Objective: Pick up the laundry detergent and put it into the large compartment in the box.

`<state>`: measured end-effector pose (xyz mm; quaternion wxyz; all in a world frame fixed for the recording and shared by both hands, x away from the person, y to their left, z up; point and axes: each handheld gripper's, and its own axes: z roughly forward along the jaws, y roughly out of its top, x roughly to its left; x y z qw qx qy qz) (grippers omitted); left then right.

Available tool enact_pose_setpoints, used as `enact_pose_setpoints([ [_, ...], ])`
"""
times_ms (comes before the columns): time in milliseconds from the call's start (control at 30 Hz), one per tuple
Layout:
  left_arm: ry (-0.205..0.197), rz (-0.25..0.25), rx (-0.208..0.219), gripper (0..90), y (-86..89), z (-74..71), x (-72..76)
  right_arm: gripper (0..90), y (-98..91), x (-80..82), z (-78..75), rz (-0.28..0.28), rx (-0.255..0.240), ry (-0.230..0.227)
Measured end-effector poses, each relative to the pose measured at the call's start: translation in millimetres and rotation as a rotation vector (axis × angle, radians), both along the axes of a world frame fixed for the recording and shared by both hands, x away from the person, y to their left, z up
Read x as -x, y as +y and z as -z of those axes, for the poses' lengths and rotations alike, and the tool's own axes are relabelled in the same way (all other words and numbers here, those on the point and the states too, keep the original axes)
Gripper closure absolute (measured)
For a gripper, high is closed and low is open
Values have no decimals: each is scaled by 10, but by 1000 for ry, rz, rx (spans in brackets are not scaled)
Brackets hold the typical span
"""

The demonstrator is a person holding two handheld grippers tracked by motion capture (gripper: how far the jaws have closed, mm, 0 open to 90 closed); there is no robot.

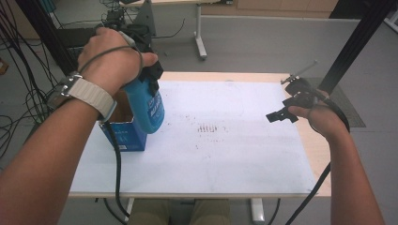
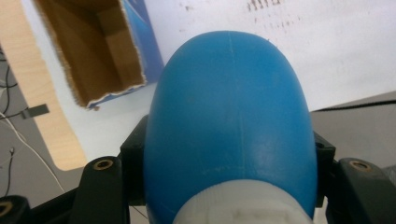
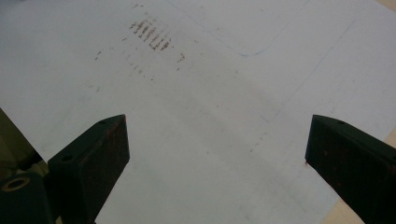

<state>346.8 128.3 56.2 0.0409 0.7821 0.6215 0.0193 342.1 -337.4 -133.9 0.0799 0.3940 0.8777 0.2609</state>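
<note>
Left tongs [image 1: 149, 77] gripping blue bottle [image 1: 149, 110] over box [image 1: 123, 133], raised forearm

You're set up at a light wood table [image 1: 315, 154] with a big white sheet [image 1: 225, 154] covering most of it, and there's a patch of brownish scuff marks [image 1: 208, 128] near the middle. The floor [image 1: 263, 44] around you is plain grey. Black cables [image 1: 19, 93] hang in a mess off to the left, a dark metal post [image 1: 361, 37] slants up on the right, and another table's white leg [image 1: 200, 33] stands farther back.
</note>
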Motion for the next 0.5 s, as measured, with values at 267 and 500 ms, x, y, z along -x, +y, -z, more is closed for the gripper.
enact_pose_setpoints([
  [267, -17, -27, -1, 387, 114, -244, 46, 62, -11, 24, -15, 6, -2, -7],
  [500, -17, -41, 6, 387, 193, -334, 31, 62, 8, 3, -25, 4, 1, -2],
])
